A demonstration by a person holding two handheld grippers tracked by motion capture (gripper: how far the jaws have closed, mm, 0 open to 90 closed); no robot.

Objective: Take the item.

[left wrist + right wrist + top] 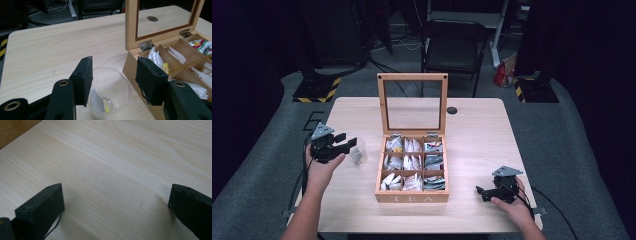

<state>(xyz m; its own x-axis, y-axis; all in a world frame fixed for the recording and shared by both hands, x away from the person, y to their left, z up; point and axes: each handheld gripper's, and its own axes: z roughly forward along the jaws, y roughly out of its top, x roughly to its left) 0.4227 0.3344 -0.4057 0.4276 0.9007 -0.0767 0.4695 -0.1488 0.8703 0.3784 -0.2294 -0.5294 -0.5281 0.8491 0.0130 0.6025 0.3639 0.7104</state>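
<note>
Left tool [113, 77] open, hovering over plastic cup [110, 92] w/ tea bag [98, 101] inside, beside tea box [412, 165]. Right tool [484, 192] open, idle nr desk's right edge. Prob next: grab another bag from box.

- Left claw [346, 142]: jaws wide apart, nothing between them, held up off the worktop near its left edge, pointing toward the middle.
- Left forearm comes in from the near-left corner, hand wrapped under the claw body.
- Right claw [482, 193]: jaws spread wide, low over the worktop by the near-right corner, pointing left.
- Right hand [512, 200] grips it from behind.
</note>
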